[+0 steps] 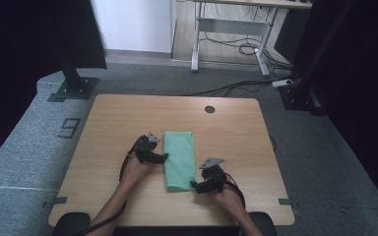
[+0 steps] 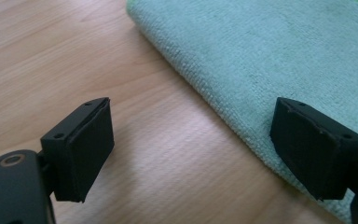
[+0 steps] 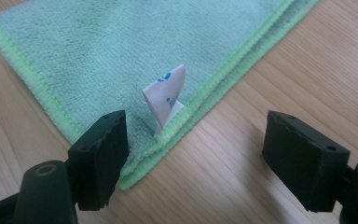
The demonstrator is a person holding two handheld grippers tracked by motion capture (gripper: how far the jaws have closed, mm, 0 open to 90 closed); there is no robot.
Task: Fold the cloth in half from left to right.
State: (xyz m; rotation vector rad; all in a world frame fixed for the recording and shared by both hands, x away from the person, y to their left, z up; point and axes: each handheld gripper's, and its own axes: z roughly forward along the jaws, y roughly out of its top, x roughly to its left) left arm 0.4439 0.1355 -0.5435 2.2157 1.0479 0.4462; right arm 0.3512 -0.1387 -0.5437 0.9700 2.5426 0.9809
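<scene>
Looking down from the high view, a folded green cloth (image 1: 180, 160) lies lengthwise near the middle of the wooden table (image 1: 108, 128). The left gripper (image 1: 161, 158) sits at the cloth's left long edge, about midway along it; the right gripper (image 1: 195, 185) sits at the near right corner.

Left gripper view: the jaws stand apart, empty. One jaw is over bare table, the other over the cloth's (image 2: 270, 60) rounded folded edge, so the edge lies between them. To grip well here, lower until the pad on the table side can slide under the fold, then close on all layers.

Right gripper view: the jaws stand wide apart, holding nothing. The stitched corner of the cloth (image 3: 121, 60) lies just beside the left jaw, with a small white label (image 3: 165, 99) standing up at the hem. The likely step is a corner grasp. Centre the corner between the pads first, as it now lies off to one side, and catch every stacked hem so that no layer slips free.
</scene>
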